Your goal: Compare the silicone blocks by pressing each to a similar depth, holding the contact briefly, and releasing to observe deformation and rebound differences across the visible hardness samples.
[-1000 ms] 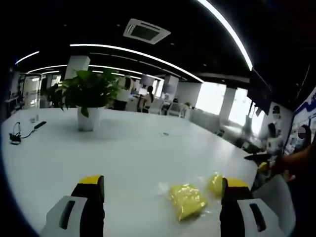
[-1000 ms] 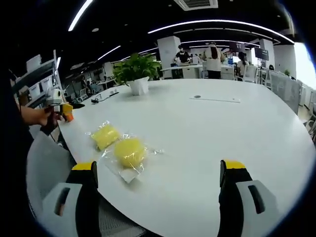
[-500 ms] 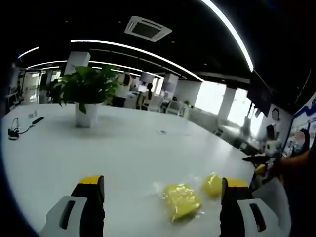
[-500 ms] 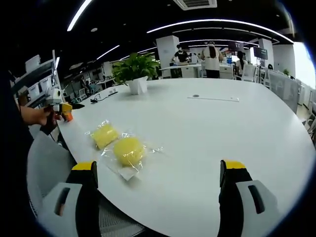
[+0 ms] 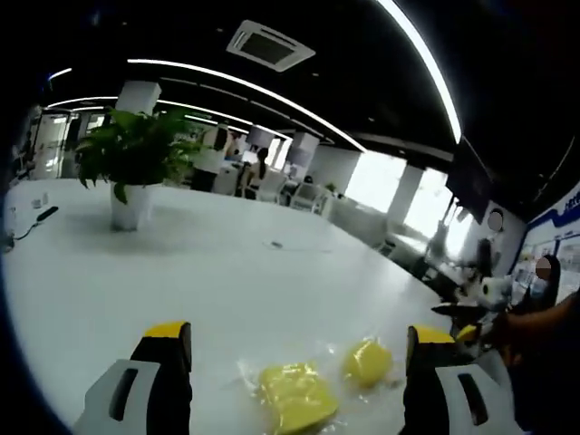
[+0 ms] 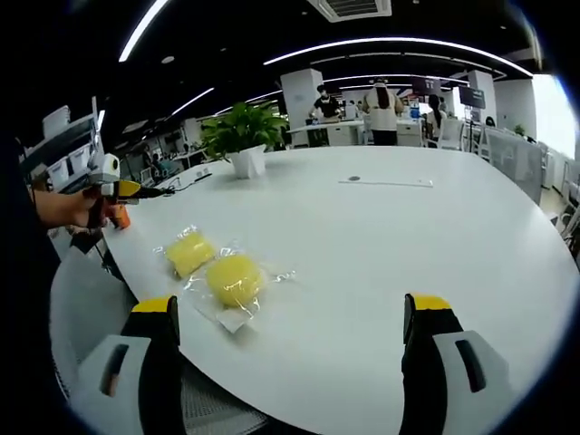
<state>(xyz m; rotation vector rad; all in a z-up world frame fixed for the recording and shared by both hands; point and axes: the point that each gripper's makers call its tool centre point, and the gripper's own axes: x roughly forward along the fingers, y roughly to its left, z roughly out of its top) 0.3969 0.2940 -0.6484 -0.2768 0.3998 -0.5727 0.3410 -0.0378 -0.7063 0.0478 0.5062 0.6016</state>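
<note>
No readable text, labels or numbers; wall signage too blurred to make out.

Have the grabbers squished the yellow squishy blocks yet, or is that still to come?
Not yet. Both yellow blocks, the squarer one and the rounder one, lie side by side in clear wrappers on the white table, looking unsquashed. The right gripper and the left gripper are both open, holding nothing and touching neither block. Every press, hold and release is left to do.
</note>
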